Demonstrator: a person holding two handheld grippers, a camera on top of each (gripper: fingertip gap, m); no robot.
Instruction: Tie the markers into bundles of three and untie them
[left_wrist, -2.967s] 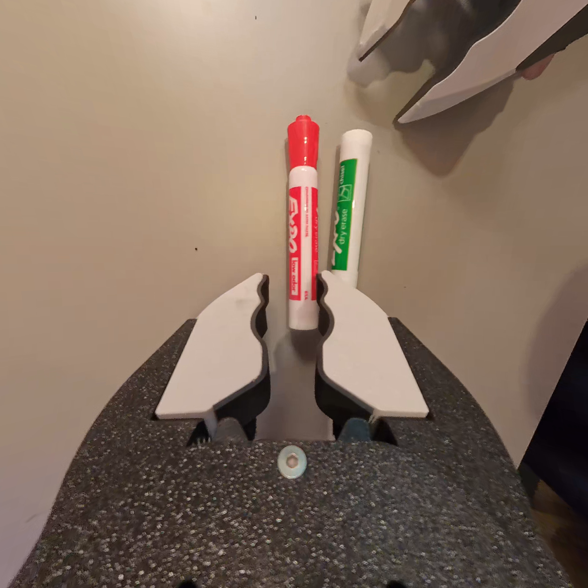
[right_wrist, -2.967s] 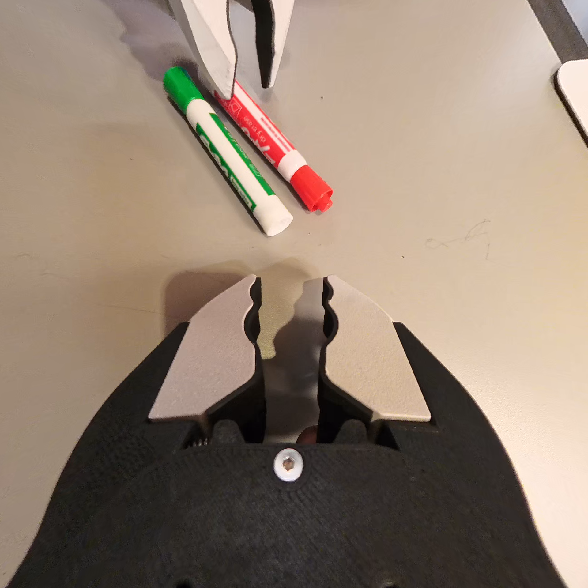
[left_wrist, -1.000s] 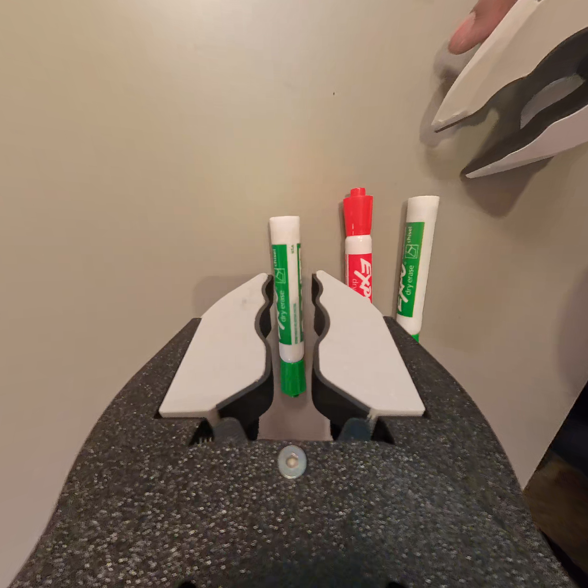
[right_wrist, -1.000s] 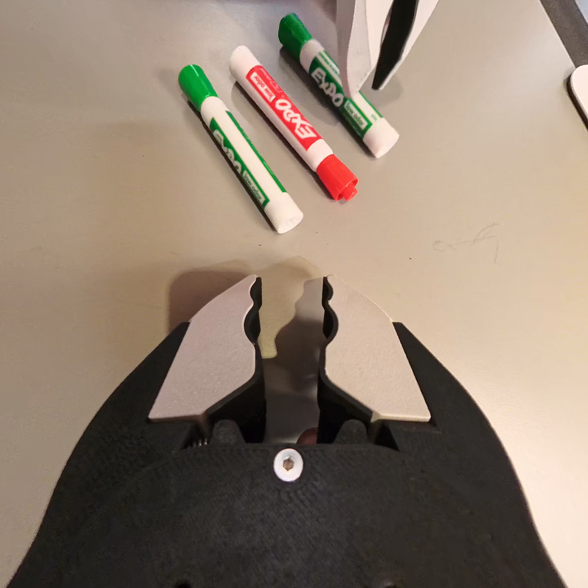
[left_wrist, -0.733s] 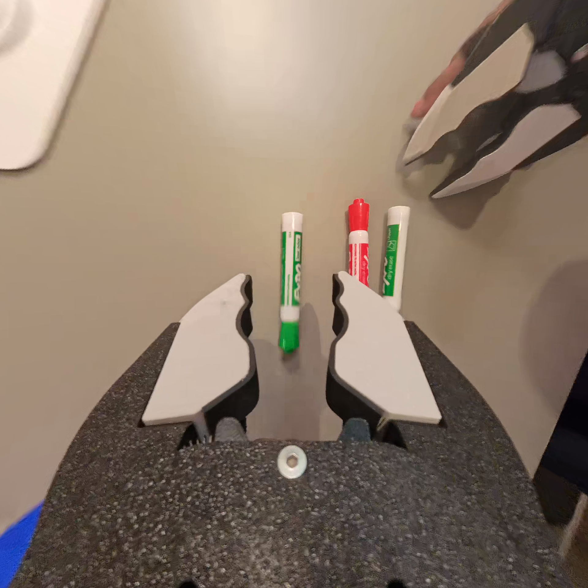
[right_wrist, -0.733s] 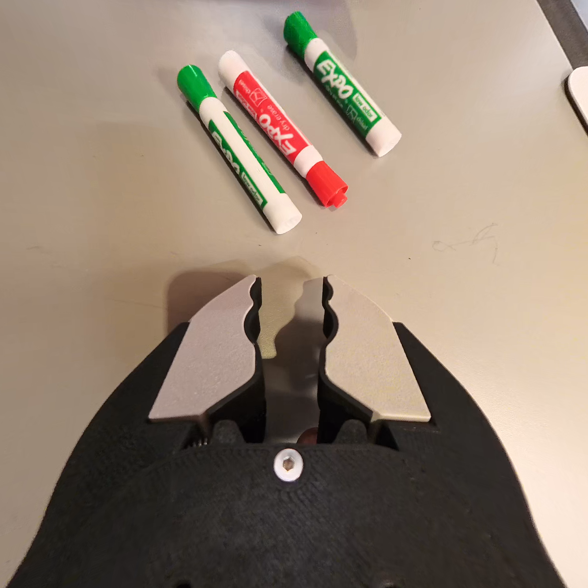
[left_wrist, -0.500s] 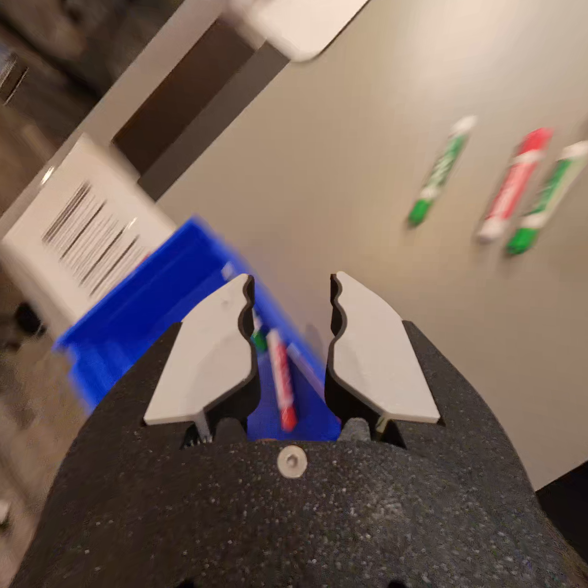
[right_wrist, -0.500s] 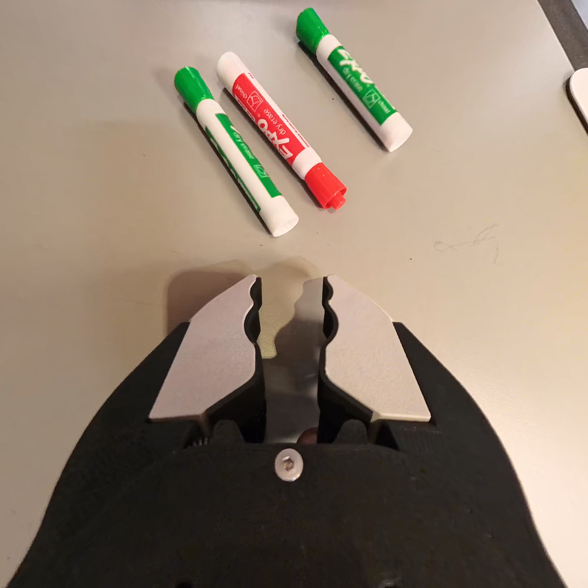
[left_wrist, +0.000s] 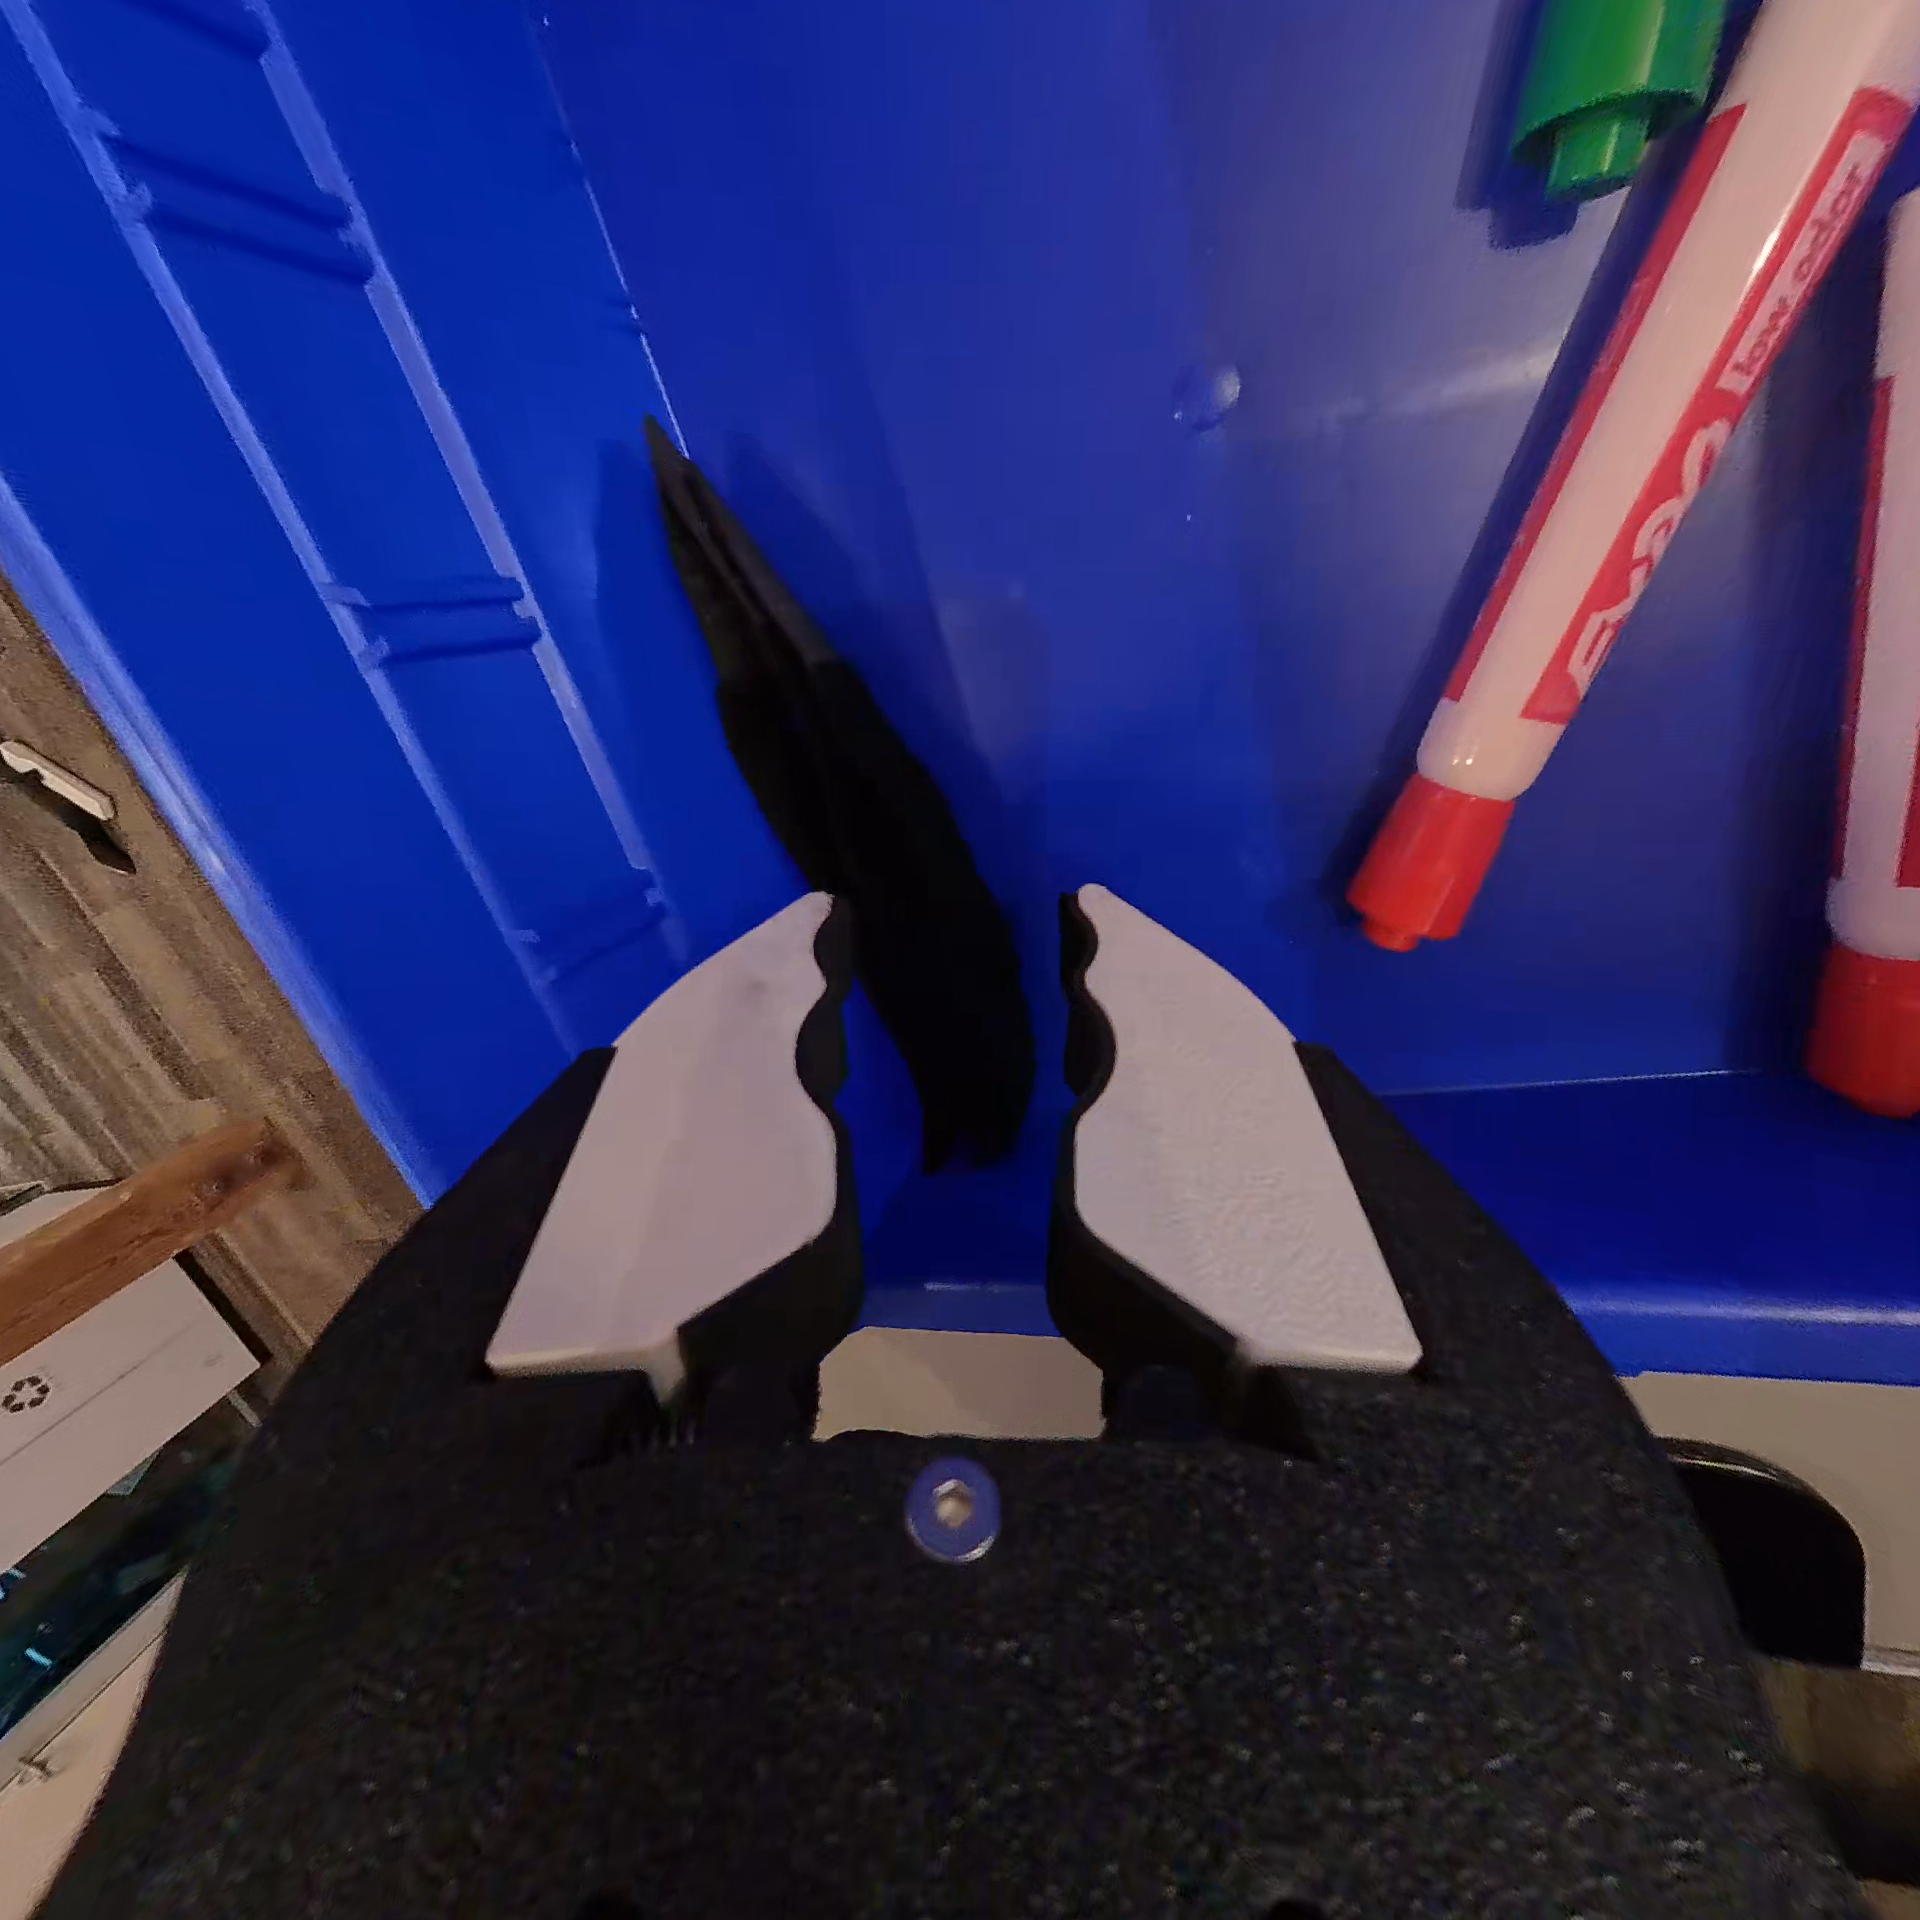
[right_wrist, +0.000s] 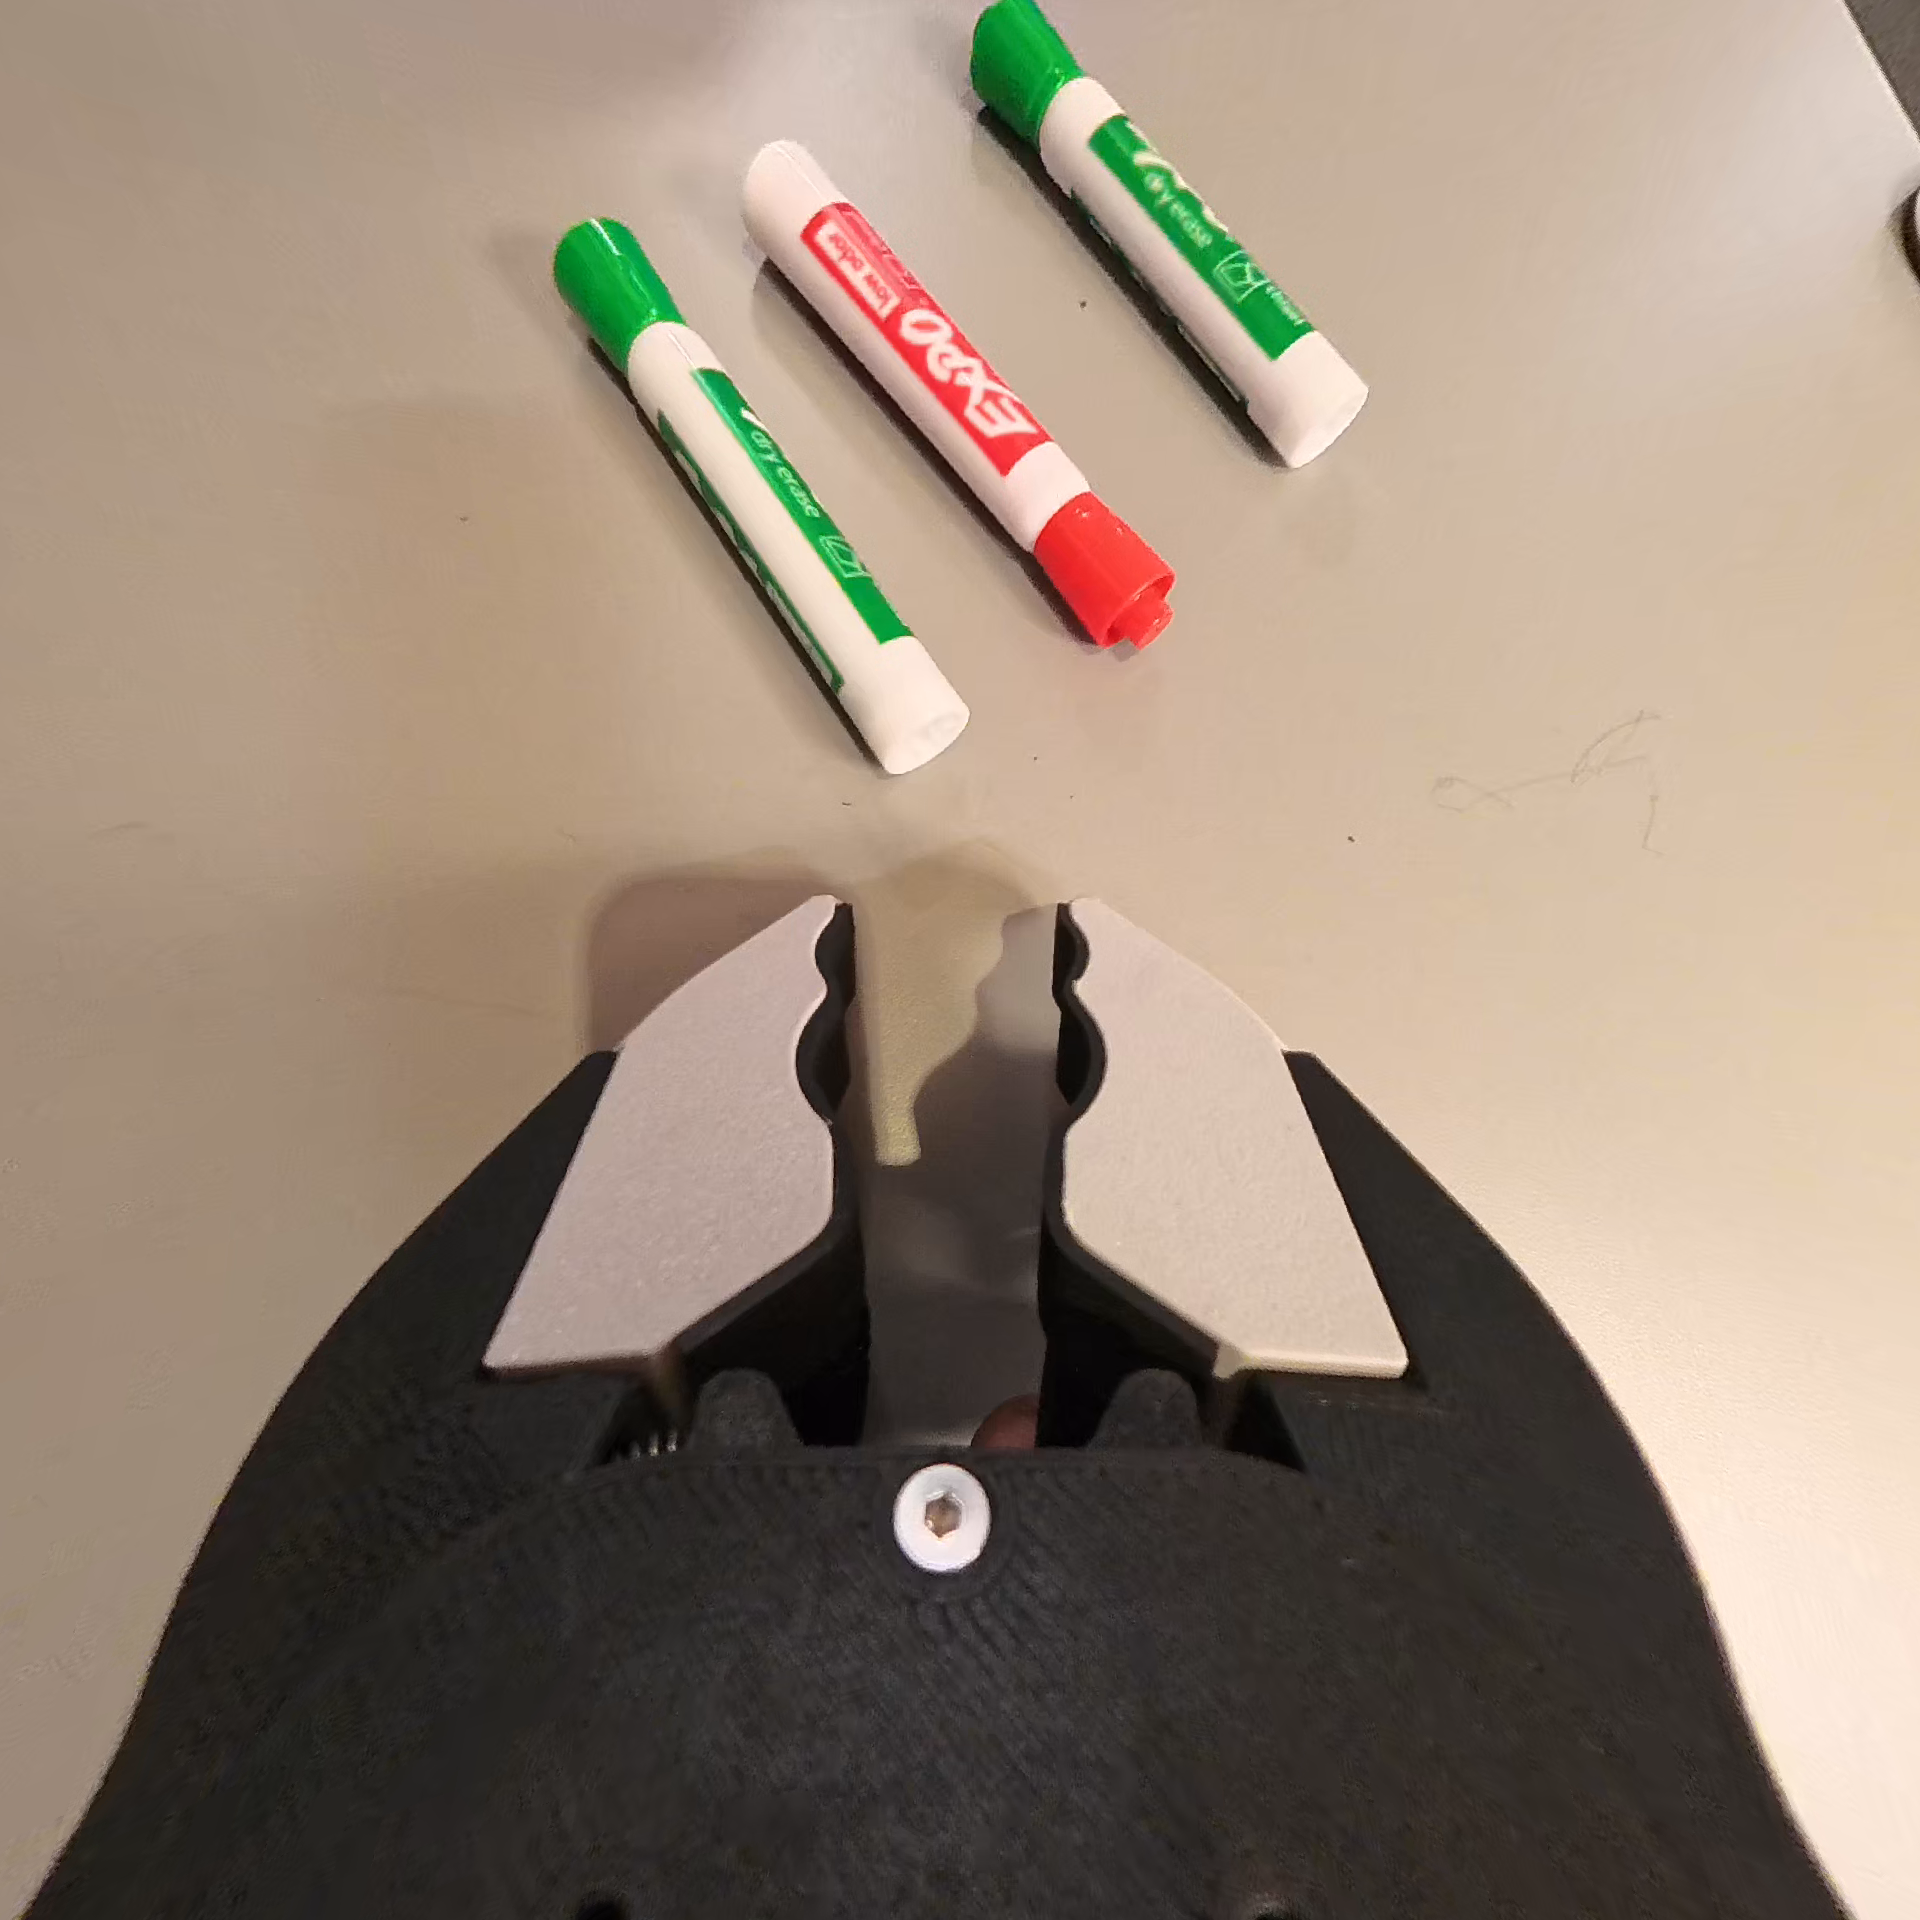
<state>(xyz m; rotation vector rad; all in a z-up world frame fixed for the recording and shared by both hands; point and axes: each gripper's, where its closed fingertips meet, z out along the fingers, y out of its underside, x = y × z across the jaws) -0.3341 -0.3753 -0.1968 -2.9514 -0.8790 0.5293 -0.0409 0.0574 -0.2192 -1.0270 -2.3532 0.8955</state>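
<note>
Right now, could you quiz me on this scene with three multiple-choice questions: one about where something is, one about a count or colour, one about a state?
1. Where does the black strap lie?
A. In the blue bin, by its side wall
B. On the table among the markers
C. Between the right gripper's fingers

2. How many markers lie on the table ahead of the right gripper?
A. One red
B. Two green, one red
C. Three red

3. How does the left gripper stand?
A. Shut on a marker
B. Shut on the strap
C. Open, holding nothing

Answers:
1 A: the strap rests on the floor of the blue bin, against its ribbed wall.
2 B: two green markers flank one red marker, loose and apart.
3 C: its jaws are spread above the strap with a clear gap.
</note>
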